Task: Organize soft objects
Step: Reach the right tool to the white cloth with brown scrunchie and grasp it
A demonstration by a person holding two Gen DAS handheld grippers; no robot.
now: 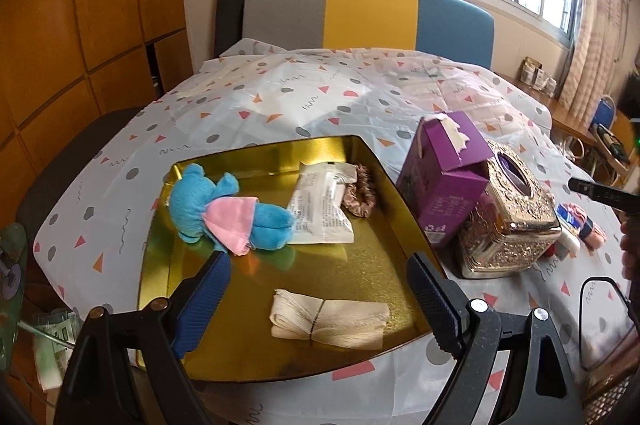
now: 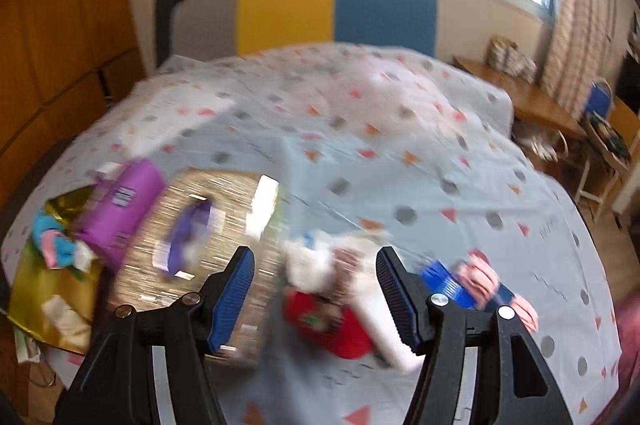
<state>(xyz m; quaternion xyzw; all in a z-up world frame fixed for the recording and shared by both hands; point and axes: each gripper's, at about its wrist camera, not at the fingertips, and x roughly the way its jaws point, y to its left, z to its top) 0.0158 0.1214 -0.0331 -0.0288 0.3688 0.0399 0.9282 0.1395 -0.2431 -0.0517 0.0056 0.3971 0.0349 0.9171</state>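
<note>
Jaws of the left gripper [image 1: 318, 299] stand wide apart, empty, over the gold tray's [image 1: 240, 357] near edge, above a folded cloth [image 1: 330, 319]. Farther in lie a blue plush [image 1: 224, 209], a packet [image 1: 320, 209] and a scrunchie [image 1: 360, 195]. The right gripper [image 2: 316, 299] hangs parted, empty, over a blurred red-and-white toy [image 2: 340, 313] beside the tissue box [image 2: 208, 237]; bare tablecloth [image 2: 400, 165] stretches beyond.

A purple carton [image 1: 442, 181] leans against an ornate gold tissue box [image 1: 508, 221].
</note>
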